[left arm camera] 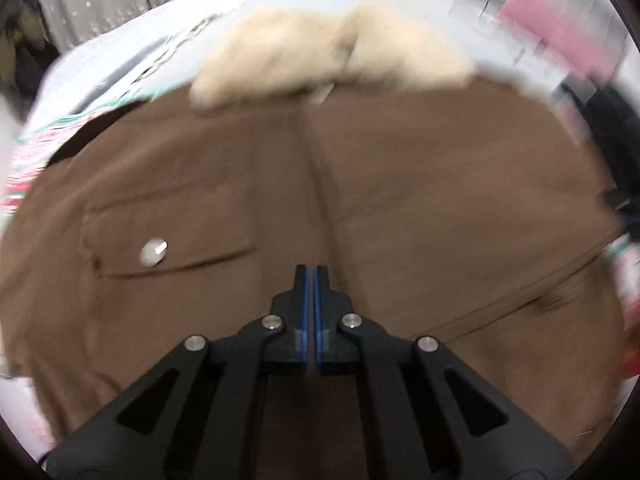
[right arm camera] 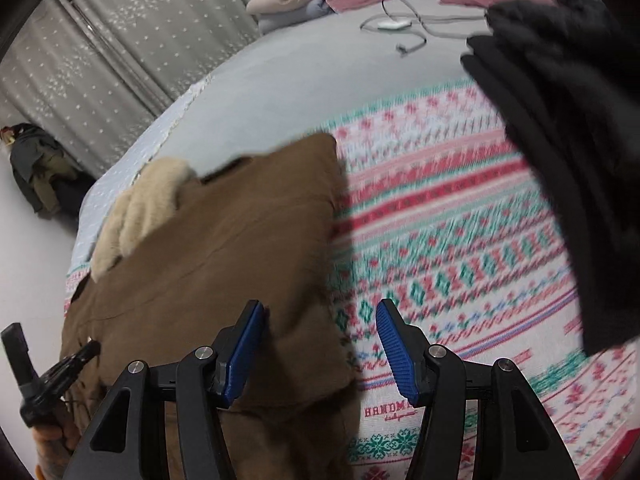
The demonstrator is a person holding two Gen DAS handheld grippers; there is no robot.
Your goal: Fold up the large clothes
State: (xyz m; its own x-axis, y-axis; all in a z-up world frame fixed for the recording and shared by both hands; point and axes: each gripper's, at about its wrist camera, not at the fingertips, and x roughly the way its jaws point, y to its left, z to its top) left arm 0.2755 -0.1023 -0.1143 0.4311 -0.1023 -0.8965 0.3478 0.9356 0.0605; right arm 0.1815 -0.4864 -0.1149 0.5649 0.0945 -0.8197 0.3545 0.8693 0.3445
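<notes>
A bed (right arm camera: pixel 280 64) with a patterned blanket (right arm camera: pixel 460 240) carries the brown coat (left arm camera: pixel 360 200). The left hand-held gripper (left arm camera: pixel 311 276) is shut above the coat front, apparently empty. The right hand-held gripper (right arm camera: pixel 320 336) is half open over the coat's edge, which should be gripped squarely.

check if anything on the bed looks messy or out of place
Two things stand out. A dark garment lies in an unfolded heap at the right side of the patterned blanket, and a loose cable with a white adapter sprawls on the grey sheet near the pillows. The brown jacket lies fairly flat.
</notes>
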